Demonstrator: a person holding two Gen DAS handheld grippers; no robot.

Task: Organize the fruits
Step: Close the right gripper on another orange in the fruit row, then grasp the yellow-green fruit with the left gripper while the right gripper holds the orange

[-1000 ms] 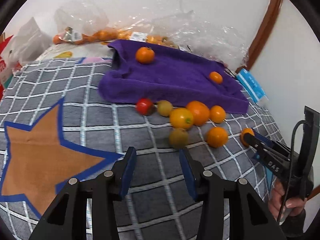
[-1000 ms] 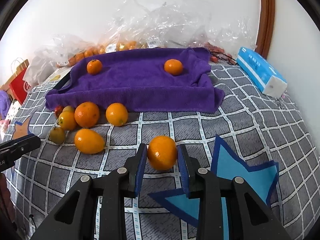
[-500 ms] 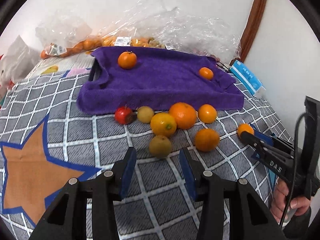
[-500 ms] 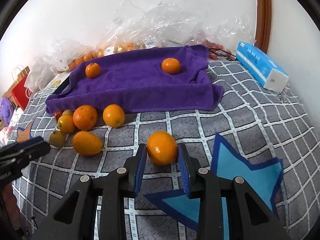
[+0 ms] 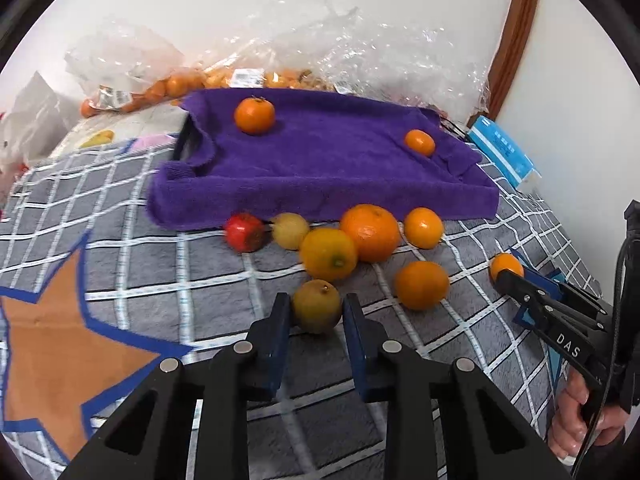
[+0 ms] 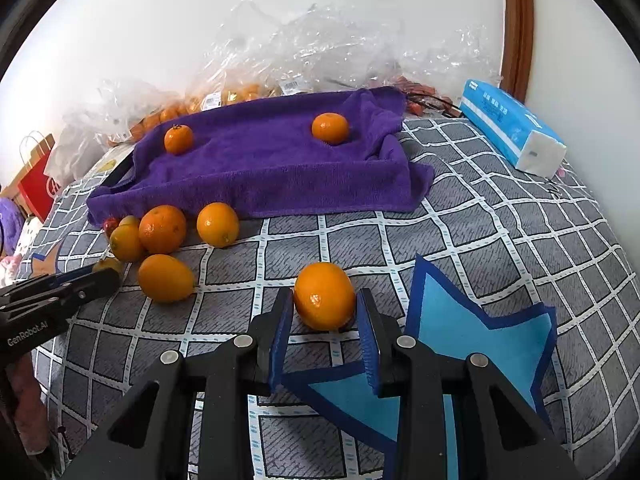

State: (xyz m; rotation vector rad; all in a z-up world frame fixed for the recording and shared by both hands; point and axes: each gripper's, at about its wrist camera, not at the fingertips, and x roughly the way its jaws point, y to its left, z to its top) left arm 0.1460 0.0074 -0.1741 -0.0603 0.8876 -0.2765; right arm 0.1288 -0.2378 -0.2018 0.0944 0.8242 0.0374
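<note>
My left gripper (image 5: 317, 298) has its jaws closing on a brown-green round fruit (image 5: 317, 314) on the checked grey bedspread; both pads touch it. My right gripper (image 6: 325, 294) is shut on an orange (image 6: 324, 304) resting on the cover. Behind them lies a purple towel (image 5: 320, 168) with two oranges on it (image 5: 254, 116) (image 5: 419, 142). Along its front edge sit a red fruit (image 5: 245, 233), a pale yellow fruit (image 5: 291, 231) and several oranges (image 5: 370, 233). In the left wrist view the right gripper (image 5: 505, 276) shows at the right.
Clear plastic bags (image 5: 280, 60) holding more oranges are piled against the back wall. A blue tissue pack (image 6: 512, 128) lies at the right near a wooden door frame (image 5: 516, 36). A red paper bag (image 6: 38, 188) stands at the far left. A hand (image 5: 580, 420) grips the right tool.
The left gripper came forward over the brown-green fruit and its jaws closed in on it. The right gripper stayed shut on its orange, nearly still.
</note>
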